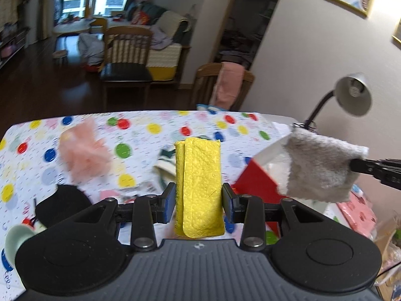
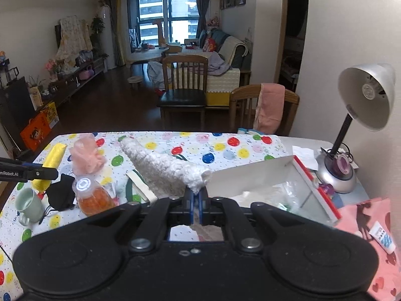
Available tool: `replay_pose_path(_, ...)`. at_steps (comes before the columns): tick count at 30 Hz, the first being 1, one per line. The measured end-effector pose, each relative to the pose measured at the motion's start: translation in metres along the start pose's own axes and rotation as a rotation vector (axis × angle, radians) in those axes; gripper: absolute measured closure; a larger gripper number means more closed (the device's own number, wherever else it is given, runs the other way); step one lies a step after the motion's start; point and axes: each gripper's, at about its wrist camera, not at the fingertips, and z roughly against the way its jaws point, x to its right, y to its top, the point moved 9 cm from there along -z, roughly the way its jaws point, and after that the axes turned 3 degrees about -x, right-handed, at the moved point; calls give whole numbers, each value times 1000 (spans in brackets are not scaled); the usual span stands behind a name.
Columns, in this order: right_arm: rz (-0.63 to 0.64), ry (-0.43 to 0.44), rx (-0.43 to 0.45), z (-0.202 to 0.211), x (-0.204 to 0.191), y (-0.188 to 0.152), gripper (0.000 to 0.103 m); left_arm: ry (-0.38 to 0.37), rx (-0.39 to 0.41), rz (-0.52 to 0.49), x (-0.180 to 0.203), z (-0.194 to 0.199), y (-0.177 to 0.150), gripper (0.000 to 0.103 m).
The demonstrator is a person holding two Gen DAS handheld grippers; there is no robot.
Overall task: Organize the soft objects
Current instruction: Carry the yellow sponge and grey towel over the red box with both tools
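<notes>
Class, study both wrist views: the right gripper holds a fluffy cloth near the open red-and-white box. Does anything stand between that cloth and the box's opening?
Nothing visible does. The right gripper pinches the fluffy cloth just left of the box, whose open top shows only clear plastic inside. The lamp stands beyond the box, out of the path.

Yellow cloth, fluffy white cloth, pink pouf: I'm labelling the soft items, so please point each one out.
yellow cloth (image 1: 200,188), left wrist view, middle of its folded face.
fluffy white cloth (image 2: 163,168), right wrist view, middle of its draped length.
pink pouf (image 2: 85,159), right wrist view, its centre.
</notes>
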Motion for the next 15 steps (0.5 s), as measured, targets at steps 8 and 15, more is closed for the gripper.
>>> replay_pose_path(8, 7, -25, -50, 3, 33, -2, 101, -52, -15, -93, 70, -18, 8, 65)
replay_pose_path(15, 14, -52, -48, 9, 70, 1, 101, -103, -65, -158, 135, -50, 8, 65)
